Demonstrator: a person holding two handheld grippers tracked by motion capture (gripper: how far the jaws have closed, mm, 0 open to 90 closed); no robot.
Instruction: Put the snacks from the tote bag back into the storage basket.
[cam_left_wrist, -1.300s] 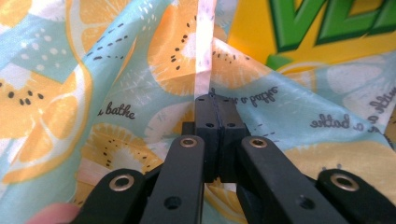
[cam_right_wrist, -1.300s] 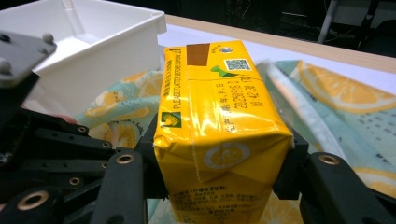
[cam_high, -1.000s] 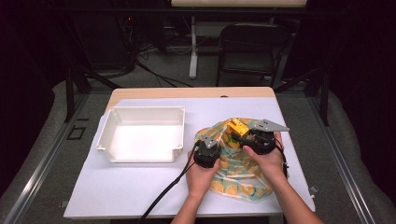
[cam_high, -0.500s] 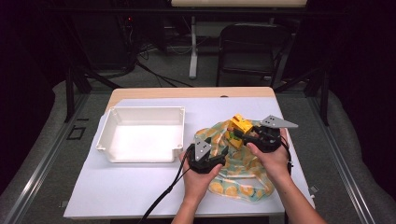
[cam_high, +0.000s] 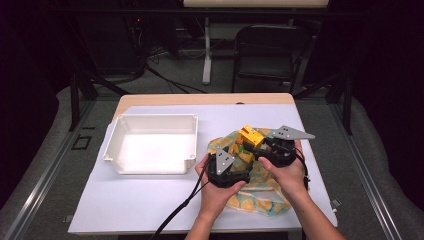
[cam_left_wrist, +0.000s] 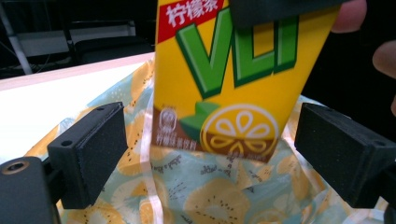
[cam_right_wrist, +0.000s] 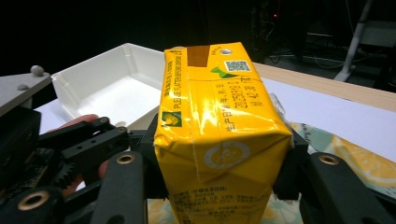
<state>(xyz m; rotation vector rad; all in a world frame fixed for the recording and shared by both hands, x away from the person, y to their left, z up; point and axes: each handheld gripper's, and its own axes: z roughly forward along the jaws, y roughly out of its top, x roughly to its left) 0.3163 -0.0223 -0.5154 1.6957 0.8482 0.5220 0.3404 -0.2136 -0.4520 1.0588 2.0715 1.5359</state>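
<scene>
A yellow drink carton (cam_right_wrist: 219, 135) is held clamped in the right gripper (cam_high: 270, 145), above the fruit-print bag (cam_high: 260, 195), right of the white tray (cam_high: 150, 145). The left gripper (cam_high: 227, 167) is spread wide, empty, below it. Transfer to the tray is judged next.

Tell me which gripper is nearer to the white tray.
Left. The left gripper is just beside the right rim of the tray. The right gripper is farther right, over the bag, holding the carton.
</scene>
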